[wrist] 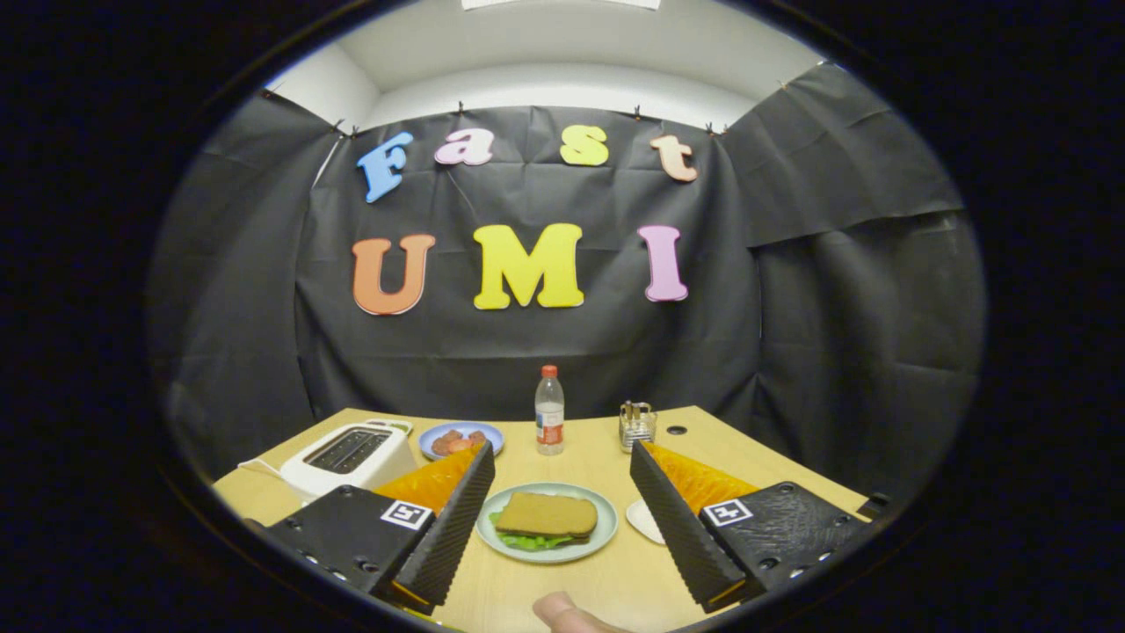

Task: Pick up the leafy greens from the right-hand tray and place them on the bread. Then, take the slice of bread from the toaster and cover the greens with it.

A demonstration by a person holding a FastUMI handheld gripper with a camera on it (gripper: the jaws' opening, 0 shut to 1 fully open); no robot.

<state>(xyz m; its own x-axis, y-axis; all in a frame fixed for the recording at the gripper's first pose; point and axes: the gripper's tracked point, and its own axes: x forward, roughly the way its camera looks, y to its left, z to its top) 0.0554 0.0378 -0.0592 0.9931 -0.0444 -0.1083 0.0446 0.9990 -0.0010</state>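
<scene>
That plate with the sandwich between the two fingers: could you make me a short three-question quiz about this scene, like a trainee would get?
1. True or false: a slice of bread lies on top of the leafy greens on the plate.
2. What stands just beyond the plate, further along the table?
A. a bottle
B. a kettle
C. a bowl of fruit
3. Fill in: the gripper is ____, its fingers either side of the plate and touching nothing.

Key
1. True: green leaves peek out under the bread's near edge.
2. A. The white toaster stands to one side, beside a small blue plate of food.
3. open
</scene>
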